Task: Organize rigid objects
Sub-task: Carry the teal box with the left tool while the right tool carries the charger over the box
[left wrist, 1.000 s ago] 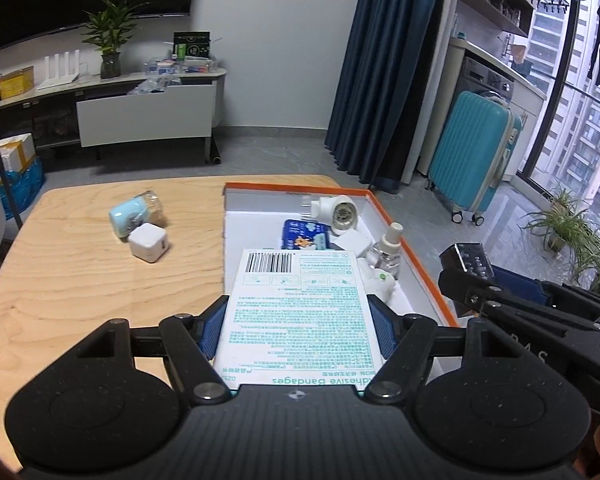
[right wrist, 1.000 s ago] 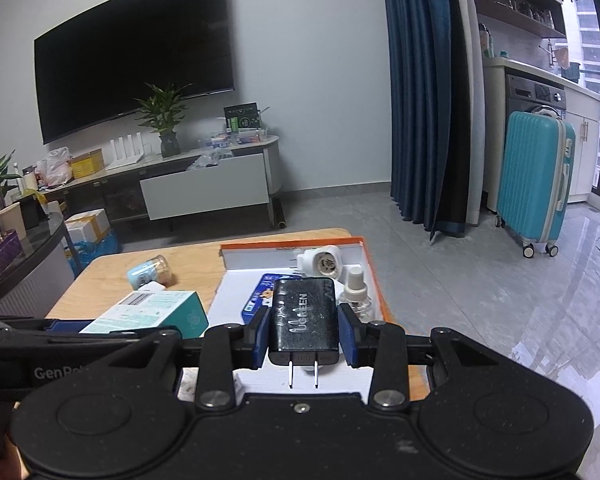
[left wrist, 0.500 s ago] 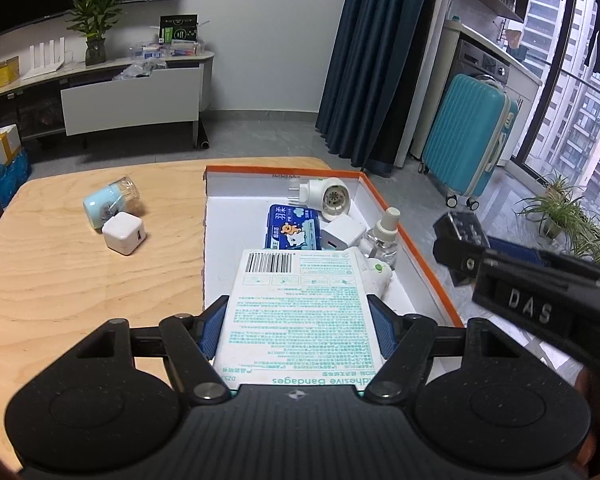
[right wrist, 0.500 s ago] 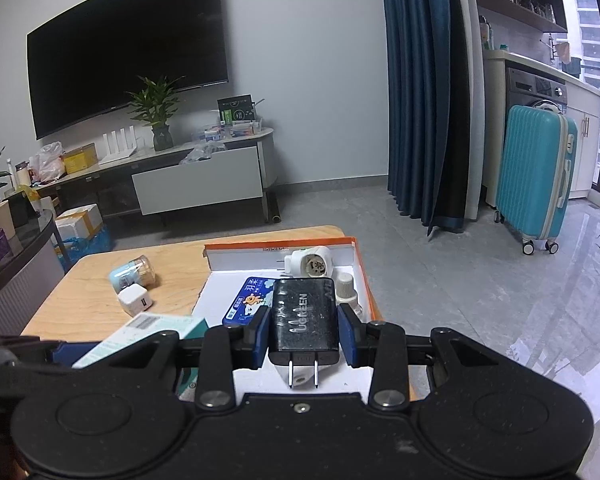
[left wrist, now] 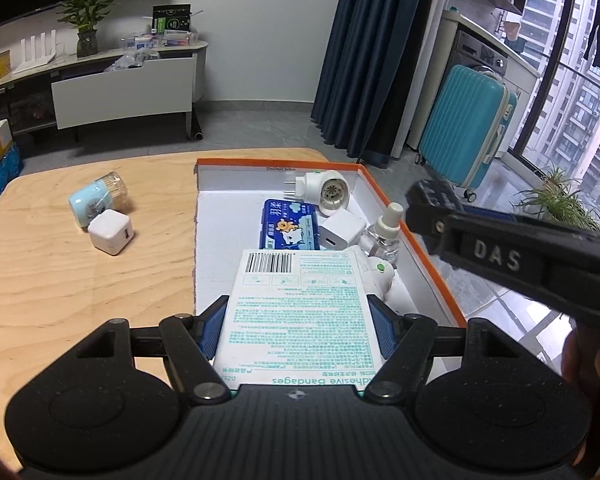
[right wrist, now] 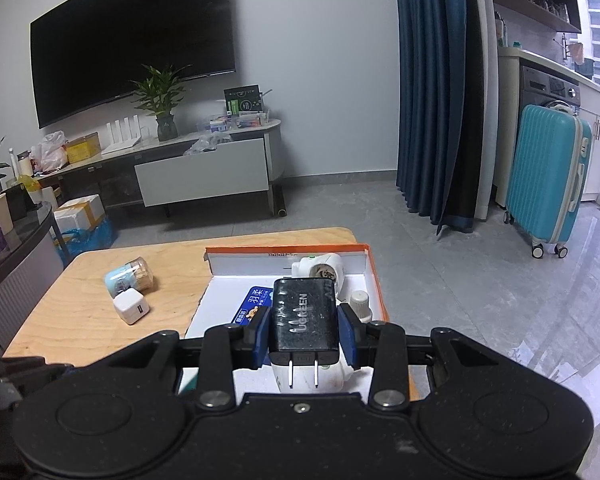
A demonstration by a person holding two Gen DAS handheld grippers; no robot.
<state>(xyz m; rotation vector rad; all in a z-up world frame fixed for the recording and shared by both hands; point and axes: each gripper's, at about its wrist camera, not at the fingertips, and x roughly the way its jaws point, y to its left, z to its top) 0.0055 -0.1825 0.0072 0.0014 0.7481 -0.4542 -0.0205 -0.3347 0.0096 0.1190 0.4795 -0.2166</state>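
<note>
The left gripper (left wrist: 296, 330) is closed on a white bandage box (left wrist: 298, 314), its blue pads pressed against the box's two long sides. The box lies flat, its long axis running away from the camera, with the barcode end pointing toward the far edge of the desk (left wrist: 60, 280) and the "Adhesive Bandages" end toward the gripper body. It is held over the near part of the orange-rimmed tray (left wrist: 420, 248), which sits at the desk's right side.

The right gripper (right wrist: 304, 330) is clamped on a black charger (right wrist: 303, 320), its long axis also pointing away, with the two metal prongs facing back toward the camera. It hangs above the tray's near right part.

Inside the tray lie a blue tin (left wrist: 290, 230), a white cube charger (left wrist: 342, 232), a plug-in diffuser (left wrist: 326, 192) and a small clear bottle (left wrist: 384, 232). On the desk left of the tray, a toothpick jar (left wrist: 96, 198) lies on its side, touching a white cube adapter (left wrist: 110, 232).
</note>
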